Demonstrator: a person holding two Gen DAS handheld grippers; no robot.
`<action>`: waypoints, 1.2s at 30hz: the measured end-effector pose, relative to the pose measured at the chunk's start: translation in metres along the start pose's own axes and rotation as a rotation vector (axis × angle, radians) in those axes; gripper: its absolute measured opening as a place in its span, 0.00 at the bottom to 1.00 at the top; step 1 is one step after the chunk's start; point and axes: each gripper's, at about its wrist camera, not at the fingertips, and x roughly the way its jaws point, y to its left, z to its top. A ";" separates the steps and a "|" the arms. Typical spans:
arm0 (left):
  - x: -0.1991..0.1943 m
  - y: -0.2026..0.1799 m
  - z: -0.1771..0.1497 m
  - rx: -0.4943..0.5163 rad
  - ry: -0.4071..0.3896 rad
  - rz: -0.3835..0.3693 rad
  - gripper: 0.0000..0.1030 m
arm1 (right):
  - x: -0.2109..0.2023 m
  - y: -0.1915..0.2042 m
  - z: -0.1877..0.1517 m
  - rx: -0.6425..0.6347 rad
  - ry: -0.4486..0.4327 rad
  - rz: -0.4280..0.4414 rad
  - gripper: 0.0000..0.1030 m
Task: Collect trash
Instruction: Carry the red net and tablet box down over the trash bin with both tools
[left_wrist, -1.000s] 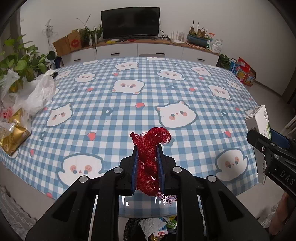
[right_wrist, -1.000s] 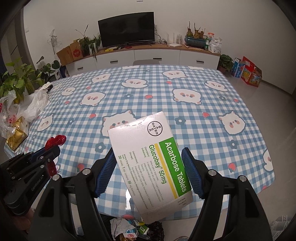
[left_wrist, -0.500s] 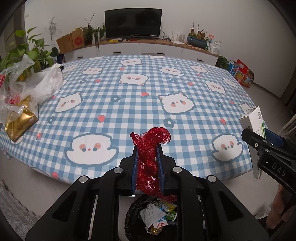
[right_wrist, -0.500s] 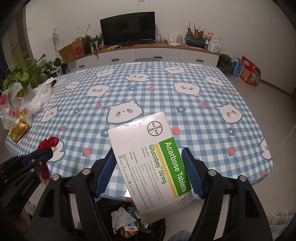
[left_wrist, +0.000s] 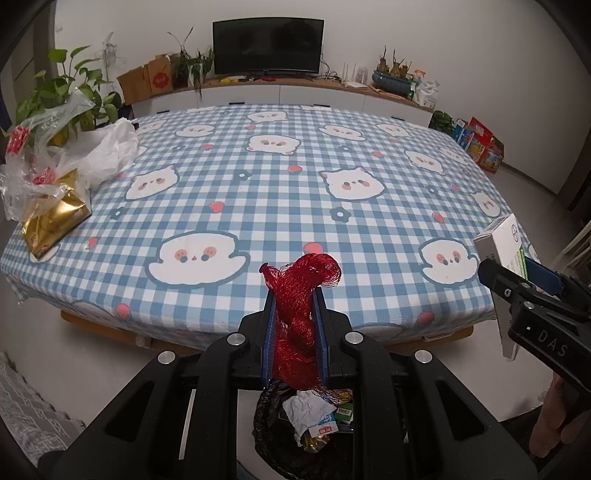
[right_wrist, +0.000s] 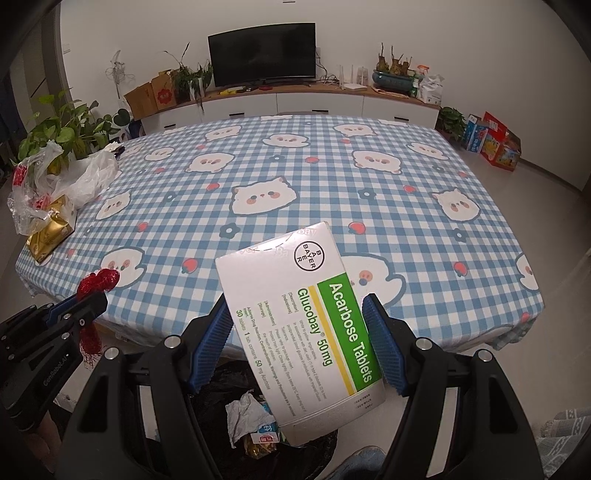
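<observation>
So both grippers are loaded up and hanging just past the near edge of the table (left_wrist: 369, 140), right over the black trash bag (left_wrist: 266, 417) on the floor.

Going left to right: over at the table's left edge there's a pile of plastic bags (left_wrist: 92, 155) and a gold packet (left_wrist: 55, 218), probably next on the list. Then the left gripper (left_wrist: 293, 306), jaws almost closed, pinching a wad of red mesh netting (left_wrist: 299, 295). That stuff is super light and squishy, zero risk of breaking, but I'd guess it snags on the ribbed pads when you let go, since loose strands are dangling out the bottom. Grabbing it mid-bunch like this seems right.

Further right, the right gripper (right_wrist: 299, 339) is about half open, clamped across the width of a white and green tablet box (right_wrist: 303, 325). It's tilted, with its lower corner hanging below the jaws. Thin cardboard, likely empty-ish and light, so it'll crush if squeezed hard. Holding it by the long edges looks fine to me.

Bag already has crumpled paper (right_wrist: 243, 413) and wrappers in it.
</observation>
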 end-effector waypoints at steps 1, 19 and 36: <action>-0.003 0.000 -0.002 -0.002 -0.003 -0.003 0.17 | -0.002 0.002 -0.003 -0.002 -0.001 0.002 0.66; -0.005 0.010 -0.075 -0.037 0.042 -0.029 0.17 | -0.017 0.023 -0.057 -0.016 0.016 0.027 0.66; 0.059 0.019 -0.133 -0.018 0.158 0.012 0.17 | 0.055 0.023 -0.127 -0.022 0.157 0.009 0.66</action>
